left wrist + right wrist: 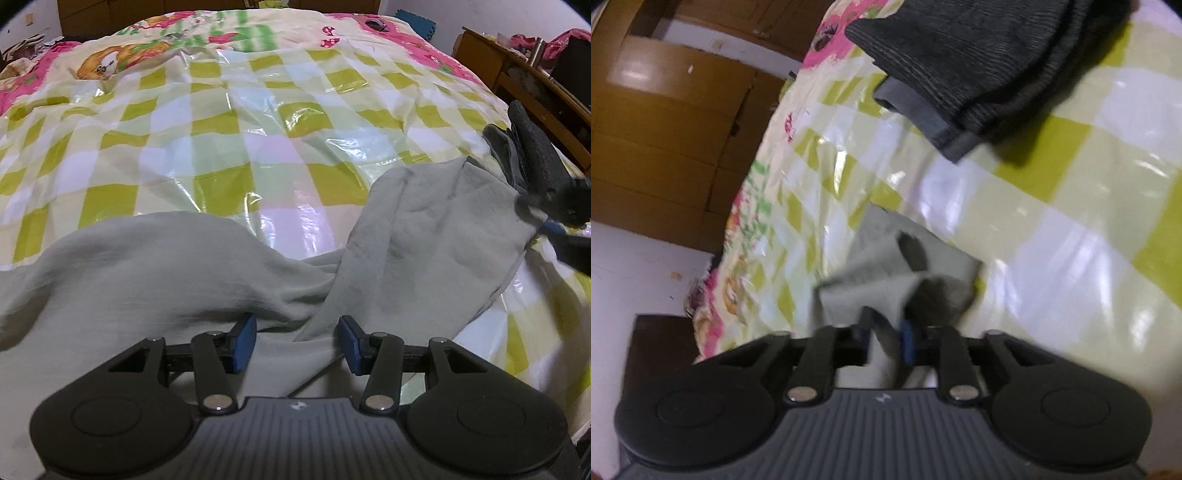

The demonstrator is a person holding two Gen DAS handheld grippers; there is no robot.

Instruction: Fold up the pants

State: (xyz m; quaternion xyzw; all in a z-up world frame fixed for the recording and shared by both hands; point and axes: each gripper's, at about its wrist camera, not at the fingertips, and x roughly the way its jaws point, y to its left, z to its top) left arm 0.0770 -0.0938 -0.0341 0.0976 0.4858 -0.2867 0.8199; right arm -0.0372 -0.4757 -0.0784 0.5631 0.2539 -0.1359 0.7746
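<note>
Light grey-green pants (pixel 155 273) lie crumpled across the near part of a bed covered by a glossy yellow-green checked sheet (pixel 236 122). My left gripper (pixel 297 345) is open, its blue pads (pixel 243 343) just above the cloth, holding nothing. My right gripper (pixel 886 339) is shut on an end of the pants (pixel 886 273) and lifts it off the sheet. In the left wrist view the right gripper (pixel 546 206) shows at the right edge, with the lifted pant leg (pixel 424 236) hanging from it.
A folded dark grey garment (pixel 964 62) lies on the sheet beyond my right gripper; it also shows in the left wrist view (pixel 528 155). A wooden desk (pixel 517 70) stands to the right of the bed. Wooden cabinets (pixel 668 129) stand beyond the bed.
</note>
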